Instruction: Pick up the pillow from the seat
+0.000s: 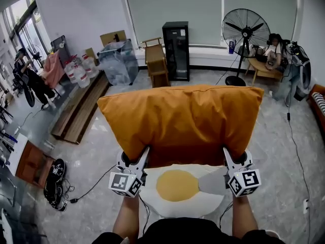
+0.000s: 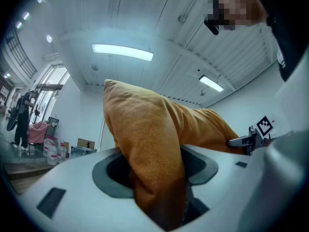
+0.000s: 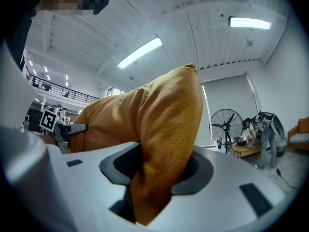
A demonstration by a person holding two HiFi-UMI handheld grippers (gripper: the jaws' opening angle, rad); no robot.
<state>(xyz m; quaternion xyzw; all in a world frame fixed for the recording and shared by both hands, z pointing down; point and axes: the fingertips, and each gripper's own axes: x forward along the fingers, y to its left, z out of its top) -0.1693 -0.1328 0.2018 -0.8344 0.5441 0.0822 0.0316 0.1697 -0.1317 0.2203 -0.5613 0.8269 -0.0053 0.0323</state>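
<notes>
A large orange pillow [image 1: 180,121] hangs in the air in front of me, held up by its two lower corners. My left gripper [image 1: 143,154] is shut on the lower left corner, and the orange pillow [image 2: 149,153] fills the gap between its jaws in the left gripper view. My right gripper [image 1: 226,154] is shut on the lower right corner; the pillow [image 3: 164,139] is pinched between its jaws in the right gripper view. Below the pillow lies a white seat cushion [image 1: 180,194] with a yellow round patch like a fried egg.
A black cabinet [image 1: 176,50] and a wooden stand [image 1: 156,62] are at the far wall. A floor fan [image 1: 245,34] stands at the back right near a seated person [image 1: 274,47]. Wooden planks [image 1: 78,111], water bottles and a person are at the left.
</notes>
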